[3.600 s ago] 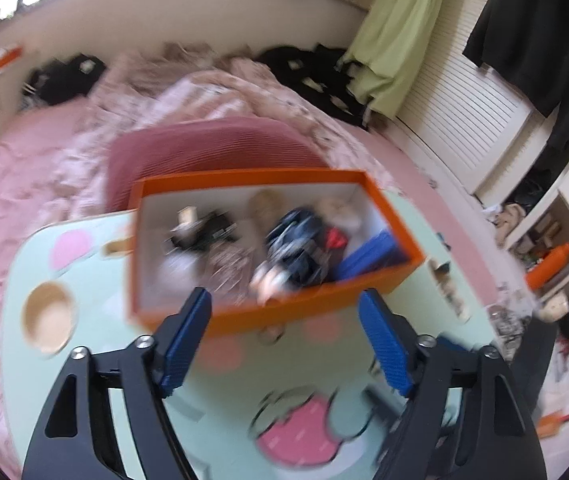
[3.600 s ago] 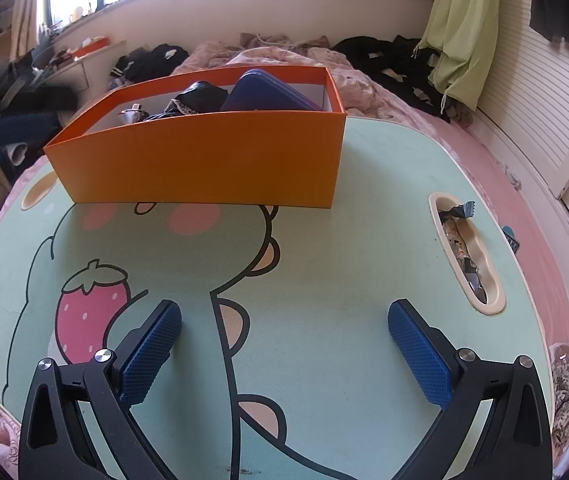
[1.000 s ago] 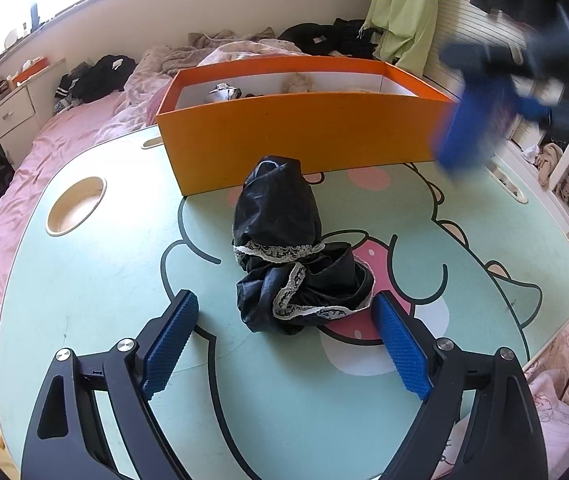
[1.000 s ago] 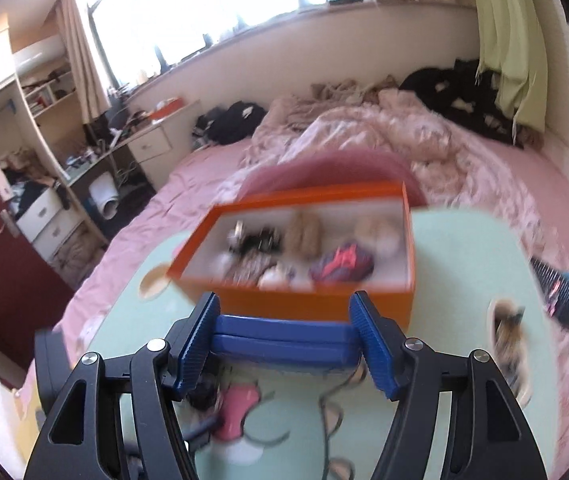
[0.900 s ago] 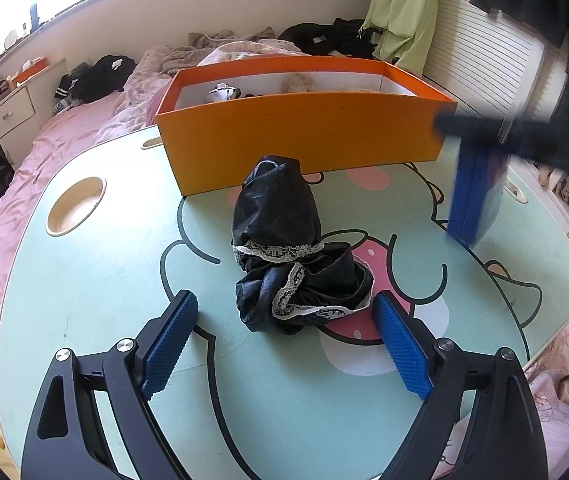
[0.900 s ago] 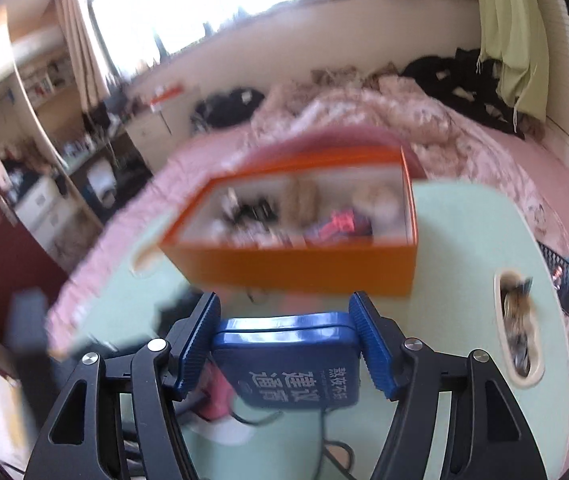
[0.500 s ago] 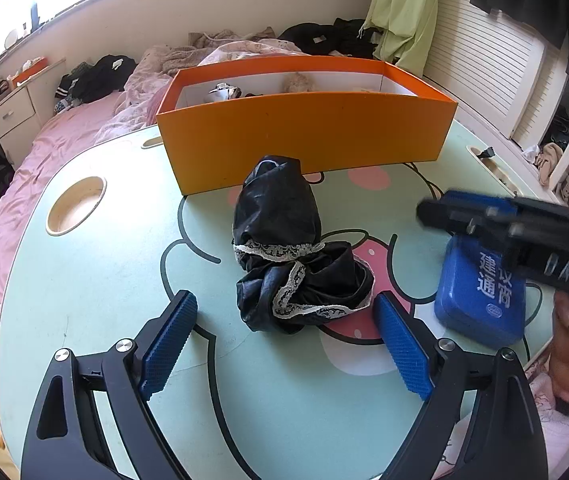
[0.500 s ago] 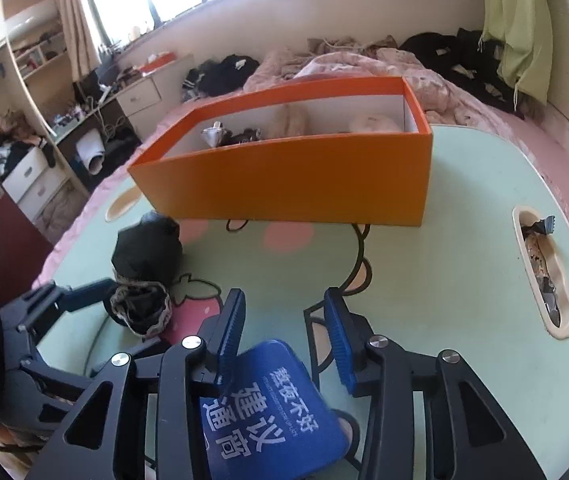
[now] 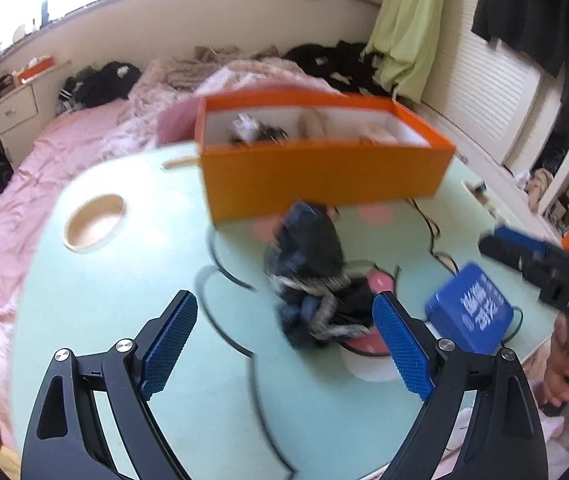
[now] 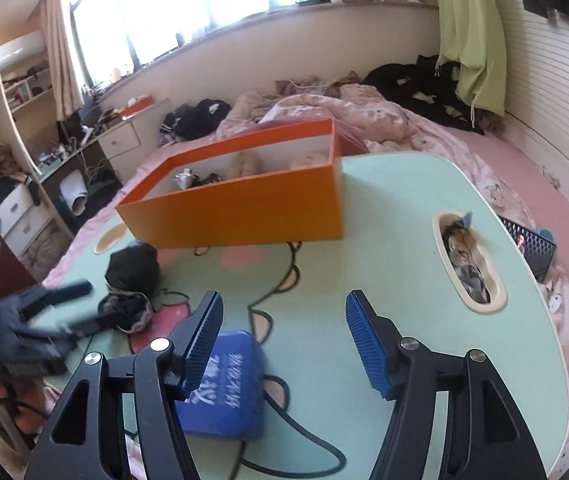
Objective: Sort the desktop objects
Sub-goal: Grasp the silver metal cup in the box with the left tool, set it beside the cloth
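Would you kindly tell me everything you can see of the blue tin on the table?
The blue tin is a flat, rounded-corner rectangular case, seemingly metal, with large white Chinese characters on its closed lid. It lies flat on the mint-green table, near the front edge, beside the black cloth but apart from it. The right gripper hovers just above with jaws opening; the tin sits under the left finger, not between the pads, and nothing grips it.

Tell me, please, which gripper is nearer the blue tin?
Right. The right gripper, jaws opening and empty, hangs just above the blue tin, which lies under its left finger. The left gripper is open and farther off, by the black cloth.
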Tool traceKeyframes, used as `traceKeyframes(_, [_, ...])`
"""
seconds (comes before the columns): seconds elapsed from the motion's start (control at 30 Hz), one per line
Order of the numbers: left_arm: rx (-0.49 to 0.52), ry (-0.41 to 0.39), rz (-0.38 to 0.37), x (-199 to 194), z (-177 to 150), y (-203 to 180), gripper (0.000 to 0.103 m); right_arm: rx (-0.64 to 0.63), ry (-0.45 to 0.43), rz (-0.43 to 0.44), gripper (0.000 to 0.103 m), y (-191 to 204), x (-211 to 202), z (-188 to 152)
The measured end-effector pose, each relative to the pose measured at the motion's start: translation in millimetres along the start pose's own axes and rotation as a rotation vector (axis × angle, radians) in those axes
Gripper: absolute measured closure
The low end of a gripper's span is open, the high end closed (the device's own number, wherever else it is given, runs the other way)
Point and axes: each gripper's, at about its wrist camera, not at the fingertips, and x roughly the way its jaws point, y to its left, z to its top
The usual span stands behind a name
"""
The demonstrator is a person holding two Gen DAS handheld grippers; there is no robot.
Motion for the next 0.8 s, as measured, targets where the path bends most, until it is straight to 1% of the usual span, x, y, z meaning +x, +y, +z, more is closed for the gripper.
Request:
traceKeyframes(0.1, [-0.017,-0.042,0.005,-12.2,15.5,10.5,0.014,-0.002,-0.003,0.016,0.039,0.4,0.5,-1.8])
traceKeyframes(0.17, [-0.019,-0.068,-0.001,-19.3,33.1,15.8,0.014,-0.019,-0.007,0.008,0.039,4.4,0.2,-1.6])
traceKeyframes(0.23, [-0.008,-0.072,-0.003,-17.6,49.7,20.4,0.014,-0.031,-0.008,0.001,0.039,7.1,0.8,-1.2])
traceKeyframes(0.27, [0.003,-0.064,-0.001,-14.6,60.5,20.9,0.018,-0.030,-0.006,0.000,0.039,7.1,1.6,-1.5])
traceKeyframes(0.3, [0.013,-0.053,-0.003,-11.0,70.0,21.2,0.023,-0.028,-0.003,0.001,0.039,6.6,2.3,-1.3])
traceKeyframes(0.37, [0.030,-0.002,-0.006,0.9,87.9,21.4,0.042,-0.016,0.003,0.003,0.039,4.4,3.9,-2.4])
traceKeyframes(0.4, [0.033,0.019,-0.012,5.2,94.2,21.8,0.045,-0.005,0.009,0.007,0.039,2.2,5.3,-2.6])
traceKeyframes(0.43, [0.035,0.064,-0.035,15.6,106.6,23.7,0.051,0.001,0.011,0.009,0.039,1.1,5.5,-2.9])
traceKeyframes(0.47, [0.033,0.083,-0.046,20.2,110.4,23.8,0.058,0.006,0.013,0.012,0.039,-0.6,5.5,-3.7])
traceKeyframes(0.5, [0.028,0.114,-0.063,27.2,118.5,28.3,0.061,0.010,0.015,0.014,0.039,-1.4,5.9,-3.9])
traceKeyframes(0.57, [0.009,0.185,-0.087,46.8,131.7,31.4,0.071,0.015,0.020,0.018,0.039,-2.1,7.0,-4.5])
traceKeyframes(0.6, [0.002,0.211,-0.089,55.5,136.6,31.6,0.072,0.015,0.024,0.018,0.039,-2.4,7.5,-5.2])
traceKeyframes(0.67, [0.008,0.248,-0.041,77.6,147.5,28.9,0.072,0.016,0.029,0.020,0.039,-2.7,8.4,-6.2])
traceKeyframes(0.7, [0.011,0.256,-0.023,82.5,149.0,27.4,0.072,0.016,0.031,0.022,0.039,-2.7,8.8,-6.7])
traceKeyframes(0.73, [0.018,0.263,0.012,91.3,151.9,24.7,0.072,0.016,0.033,0.022,0.039,-2.9,9.1,-7.2])
traceKeyframes(0.8, [0.029,0.259,0.062,101.7,155.2,20.3,0.072,0.019,0.034,0.026,0.039,-4.0,9.2,-7.8])
